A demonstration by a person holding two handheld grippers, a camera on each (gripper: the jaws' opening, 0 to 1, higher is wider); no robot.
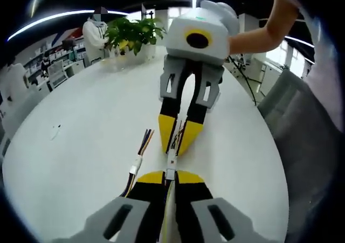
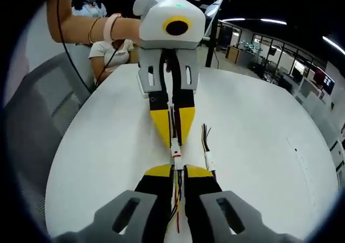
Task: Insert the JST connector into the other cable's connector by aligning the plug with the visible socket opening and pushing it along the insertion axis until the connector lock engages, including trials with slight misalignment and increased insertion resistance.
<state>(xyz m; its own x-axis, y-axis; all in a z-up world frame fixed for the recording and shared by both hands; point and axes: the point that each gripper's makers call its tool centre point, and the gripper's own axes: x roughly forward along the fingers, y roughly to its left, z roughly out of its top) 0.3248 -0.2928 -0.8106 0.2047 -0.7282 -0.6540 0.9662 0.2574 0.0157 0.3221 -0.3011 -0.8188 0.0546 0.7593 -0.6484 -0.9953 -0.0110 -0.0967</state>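
Two wired JST connectors meet end to end over the white table (image 1: pixel 81 146). My left gripper (image 1: pixel 170 174) is shut on one cable's white connector (image 1: pixel 171 168). Opposite it, my right gripper (image 1: pixel 174 151) is shut on the other cable, tip to tip with the left. In the right gripper view, my right gripper (image 2: pixel 178 170) holds its white plug (image 2: pixel 178 162) against the socket piece (image 2: pixel 175 147) held by the left gripper (image 2: pixel 175 144). The two white housings touch in line. Whether the lock has caught is too small to tell.
A spare cable with a white connector (image 1: pixel 137 162) (image 2: pixel 209 160) lies on the table beside the grippers. A potted plant (image 1: pixel 135 33) stands at the far edge. Grey chairs (image 1: pixel 302 119) (image 2: pixel 38 108) ring the table, with a seated person (image 2: pixel 110 51) behind.
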